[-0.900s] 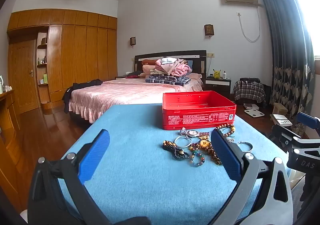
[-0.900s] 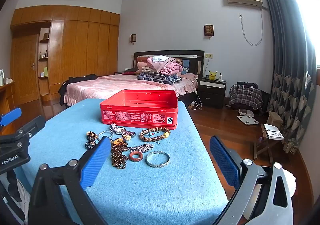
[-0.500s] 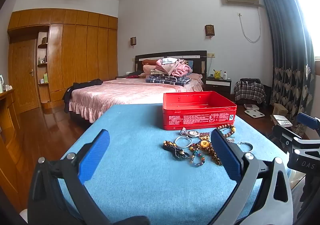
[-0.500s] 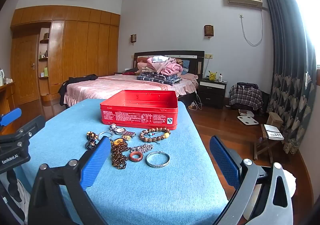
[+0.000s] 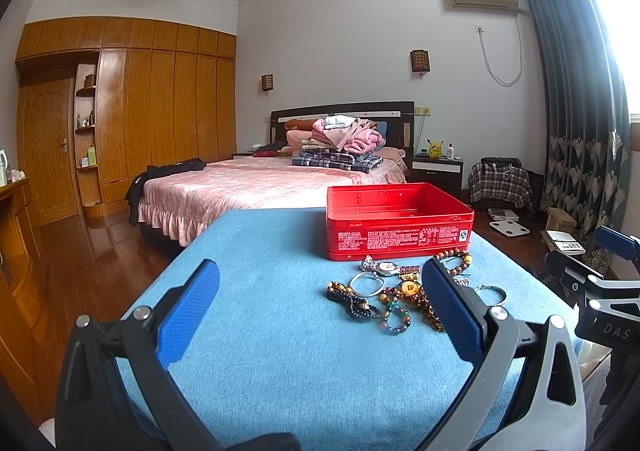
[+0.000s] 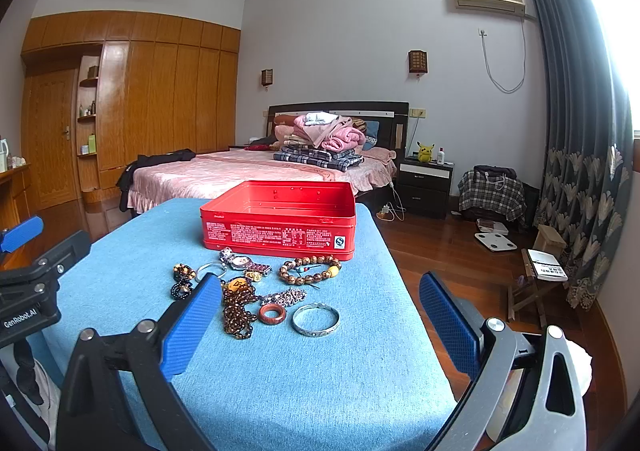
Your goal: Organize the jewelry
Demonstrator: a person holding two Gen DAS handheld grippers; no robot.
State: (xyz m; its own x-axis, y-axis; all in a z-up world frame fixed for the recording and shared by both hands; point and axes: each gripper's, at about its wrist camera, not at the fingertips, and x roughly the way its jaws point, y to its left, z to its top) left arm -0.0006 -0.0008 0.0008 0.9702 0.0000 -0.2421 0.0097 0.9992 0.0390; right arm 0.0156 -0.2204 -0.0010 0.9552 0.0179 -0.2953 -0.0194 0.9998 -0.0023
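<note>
The blue-padded fingers (image 5: pixel 188 311) of left gripper (image 5: pixel 320 303) and right gripper (image 6: pixel 320 311) are held wide apart, nothing gripped, above the blue cloth-covered table (image 6: pixel 300 371) before the open red rectangular metal tin (image 6: pixel 280 227).

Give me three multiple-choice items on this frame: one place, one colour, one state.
1. Where does the silver bangle lie?
A. inside the tin
B. on the blue cloth, nearer the camera than the tin
C. on the floor

2. What colour is the tin?
A. red
B. green
C. white

3. How do the right gripper and left gripper stand?
A. both shut on beads
B. one open, one shut
C. both open, holding nothing

Answers: 1 B, the bangle rests on the cloth in front of the tin. 2 A, its walls are red. 3 C, the jaws stand wide with nothing between the pads.
</note>
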